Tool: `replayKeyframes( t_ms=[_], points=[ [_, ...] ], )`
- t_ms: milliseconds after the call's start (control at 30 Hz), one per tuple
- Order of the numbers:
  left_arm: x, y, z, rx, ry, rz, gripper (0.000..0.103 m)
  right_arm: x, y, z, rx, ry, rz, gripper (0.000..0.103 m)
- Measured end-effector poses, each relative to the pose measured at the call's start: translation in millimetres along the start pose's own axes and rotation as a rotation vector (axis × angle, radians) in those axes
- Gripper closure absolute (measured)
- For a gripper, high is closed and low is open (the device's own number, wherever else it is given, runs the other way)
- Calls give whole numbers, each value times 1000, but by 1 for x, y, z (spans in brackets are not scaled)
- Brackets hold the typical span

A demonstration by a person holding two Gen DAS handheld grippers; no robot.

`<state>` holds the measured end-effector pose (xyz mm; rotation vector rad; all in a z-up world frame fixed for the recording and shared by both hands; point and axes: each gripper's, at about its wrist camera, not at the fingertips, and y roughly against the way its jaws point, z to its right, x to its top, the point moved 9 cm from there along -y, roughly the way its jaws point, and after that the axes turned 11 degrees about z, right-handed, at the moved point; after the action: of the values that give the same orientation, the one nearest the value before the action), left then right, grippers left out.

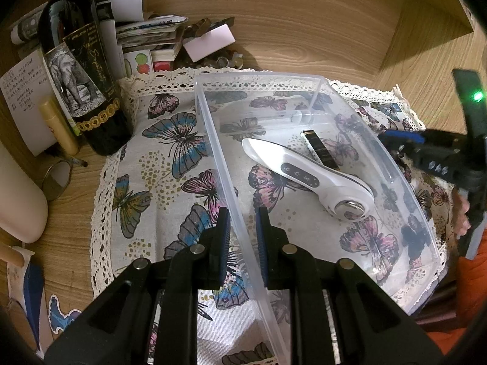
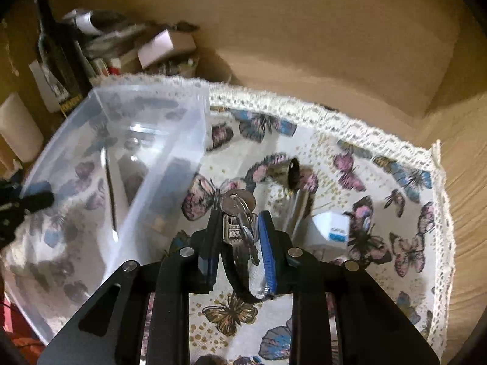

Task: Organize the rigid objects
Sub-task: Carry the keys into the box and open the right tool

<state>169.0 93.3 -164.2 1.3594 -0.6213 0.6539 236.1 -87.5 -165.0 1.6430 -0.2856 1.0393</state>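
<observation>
Wood-grain desk (image 1: 304,24) carries a lace-edged butterfly cloth (image 1: 170,140), and on that cloth stands a clear plastic bin (image 1: 213,140), the landmark for everything else.

Inside the bin lies a white handheld device (image 1: 307,179) with a row of small buttons and a round metal head, lying flat on the bin's floor; a dark, gold-trimmed slim bar (image 1: 319,149) rests just beside it, touching or nearly so. The left gripper (image 1: 242,234) clamps the bin's left wall, one pad on each side of the plastic, jaws drawn tight on it.

To the right of the bin, above the cloth, the right gripper (image 2: 240,234) has its jaws closed on a bunch of keys (image 2: 240,225), the key ring poking out beyond the fingertips and a dark strap hanging below. The bin (image 2: 170,140) is blurred in this view. On the cloth, right of the bin, lie a small dark cylinder (image 2: 292,173) and a white-and-blue small box (image 2: 330,228), near each other.

Left of the bin stands a dark wine bottle (image 1: 76,70) with an elephant label, a cream tube (image 1: 59,127) beside it. Behind the bin sits a heap of papers and small boxes (image 1: 161,36).
</observation>
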Motion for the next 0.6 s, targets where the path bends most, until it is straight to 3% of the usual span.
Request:
replayKeyframes(
  t_ms=[367,600],
  points=[
    [0,-1,-1,1,-3,1,86,57,38,-14,16,11,159,81],
    [0,-1,-1,1,-5,3,86,77,49,-37,62,41,213,81]
  ],
)
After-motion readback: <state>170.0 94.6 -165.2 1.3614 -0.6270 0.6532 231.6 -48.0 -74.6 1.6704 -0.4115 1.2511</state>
